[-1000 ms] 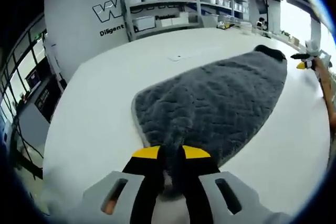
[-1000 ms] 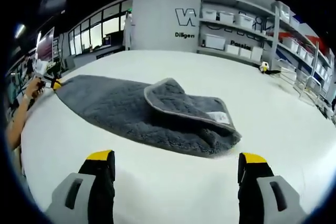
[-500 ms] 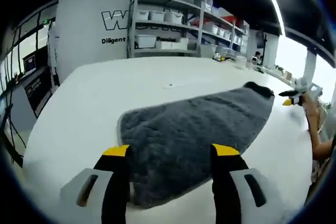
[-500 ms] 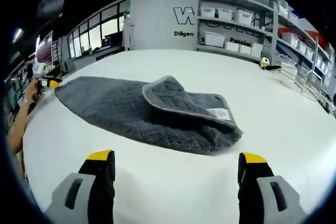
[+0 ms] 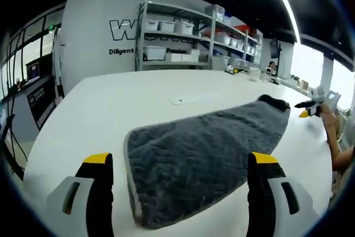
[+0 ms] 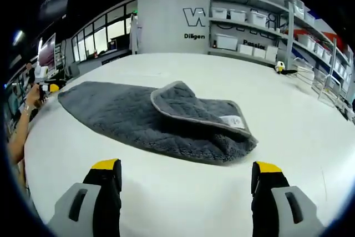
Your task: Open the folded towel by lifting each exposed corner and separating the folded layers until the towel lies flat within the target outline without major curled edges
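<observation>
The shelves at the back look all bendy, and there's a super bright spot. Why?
In the left gripper view, the fisheye lens bows the shelves and table edge, and the window at right glares white. In the right gripper view, the shelves curve too; light is soft and even, the towel sharp, with a faint shadow under its edge.

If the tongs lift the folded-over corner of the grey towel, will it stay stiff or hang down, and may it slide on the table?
The towel probably hangs limp: its folded flap sags softly over the layer below. It looks thick and fluffy, so likely a little heavy for cloth. On the smooth white table it may slide when pulled.
</observation>
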Tool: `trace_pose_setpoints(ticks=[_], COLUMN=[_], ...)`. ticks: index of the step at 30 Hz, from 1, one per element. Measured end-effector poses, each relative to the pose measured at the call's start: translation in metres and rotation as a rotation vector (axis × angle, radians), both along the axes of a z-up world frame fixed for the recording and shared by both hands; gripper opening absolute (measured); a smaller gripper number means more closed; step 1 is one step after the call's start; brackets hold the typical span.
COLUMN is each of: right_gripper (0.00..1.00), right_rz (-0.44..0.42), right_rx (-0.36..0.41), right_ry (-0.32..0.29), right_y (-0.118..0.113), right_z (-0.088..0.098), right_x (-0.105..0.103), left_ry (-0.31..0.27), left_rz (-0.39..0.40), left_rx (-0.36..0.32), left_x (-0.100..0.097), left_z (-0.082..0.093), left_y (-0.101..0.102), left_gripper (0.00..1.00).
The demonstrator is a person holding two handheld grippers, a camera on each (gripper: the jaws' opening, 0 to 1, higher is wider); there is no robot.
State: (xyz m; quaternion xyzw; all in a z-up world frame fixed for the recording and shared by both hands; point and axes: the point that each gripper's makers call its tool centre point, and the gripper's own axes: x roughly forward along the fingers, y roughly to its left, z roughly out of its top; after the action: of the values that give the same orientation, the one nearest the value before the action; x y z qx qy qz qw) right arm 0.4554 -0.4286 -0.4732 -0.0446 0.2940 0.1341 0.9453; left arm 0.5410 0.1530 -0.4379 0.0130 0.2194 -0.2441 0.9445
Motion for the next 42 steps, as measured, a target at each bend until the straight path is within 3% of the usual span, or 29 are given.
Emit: trace_pose_setpoints(ticks=[6, 14, 19, 24, 28, 31, 35, 42], right_gripper=[0.94, 0.52, 0.38, 0.27, 0.21, 0.15, 0.00, 0.00], right_rz=[0.043, 0.140, 0.194, 0.283, 0.310, 0.306, 0.296, 0.305], right_rx=[-0.035, -0.108, -0.202, -0.263, -0.381, -0.393, -0.409, -0.427], right_ry=[-0.117, -0.222, -0.199, -0.187, -0.132, -0.110, -0.095, -0.089], right_y=[0.014, 0.044, 0.055, 0.081, 0.087, 0.085, 0.081, 0.077], right_z=[0.021, 0.052, 0.049, 0.049, 0.037, 0.033, 0.024, 0.021], right_x=[0.016, 0.036, 0.044, 0.058, 0.068, 0.082, 0.086, 0.079], left_ry=[0.007, 0.027, 0.033, 0.037, 0.041, 0.038, 0.052, 0.054], left_rz=[-0.007, -0.017, -0.027, -0.026, -0.018, -0.015, -0.020, -0.012], left_rx=[0.010, 0.037, 0.038, 0.030, 0.026, 0.024, 0.021, 0.022], left_x=[-0.001, -0.007, -0.008, -0.011, -0.011, -0.011, -0.013, -0.015], left_z=[-0.002, -0.008, -0.009, -0.011, -0.012, -0.011, -0.014, -0.015], left_y=[0.001, -0.005, -0.006, -0.005, -0.002, -0.002, -0.003, -0.003], left_gripper=[0.99, 0.99, 0.99, 0.99, 0.99, 0.99, 0.99, 0.99])
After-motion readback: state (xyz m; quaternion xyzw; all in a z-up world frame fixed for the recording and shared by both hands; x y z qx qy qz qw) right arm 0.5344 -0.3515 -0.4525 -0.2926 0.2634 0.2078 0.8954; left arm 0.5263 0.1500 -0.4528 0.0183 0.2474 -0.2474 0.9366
